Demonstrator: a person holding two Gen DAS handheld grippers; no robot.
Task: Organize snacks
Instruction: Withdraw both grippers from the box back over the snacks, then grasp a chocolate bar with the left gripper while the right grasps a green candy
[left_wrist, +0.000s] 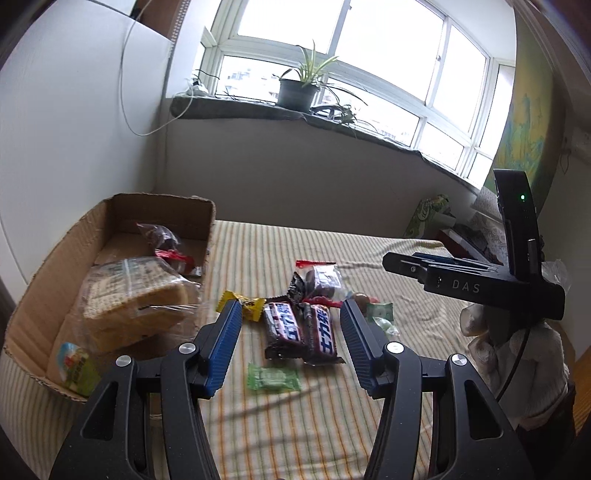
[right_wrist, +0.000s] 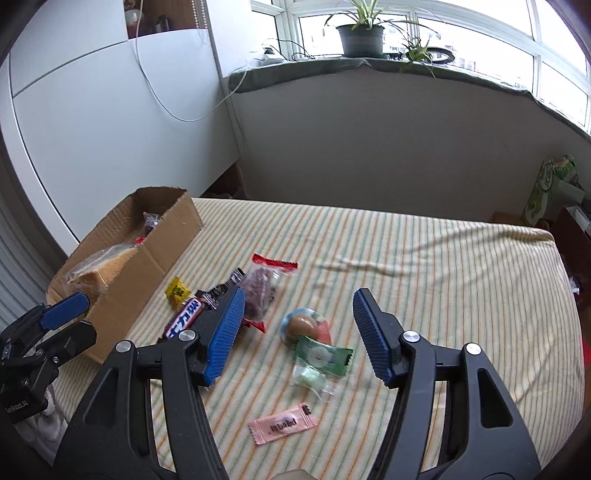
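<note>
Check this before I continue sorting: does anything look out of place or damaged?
Nothing damaged. Snacks lie loose on the striped cover beside the cardboard box: chocolate bars, a pink sachet, green candies.

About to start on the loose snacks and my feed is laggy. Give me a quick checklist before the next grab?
1. Left gripper open, nothing held: ok.
2. Right gripper open, nothing held: ok.
3. Cardboard box open on top, space at its far end: ok.
4. Chocolate bars lie flat in front of the left gripper: ok.
5. Pink packet lies apart from the other snacks: ok.
6. Grippers apart from each other: ok.
</note>
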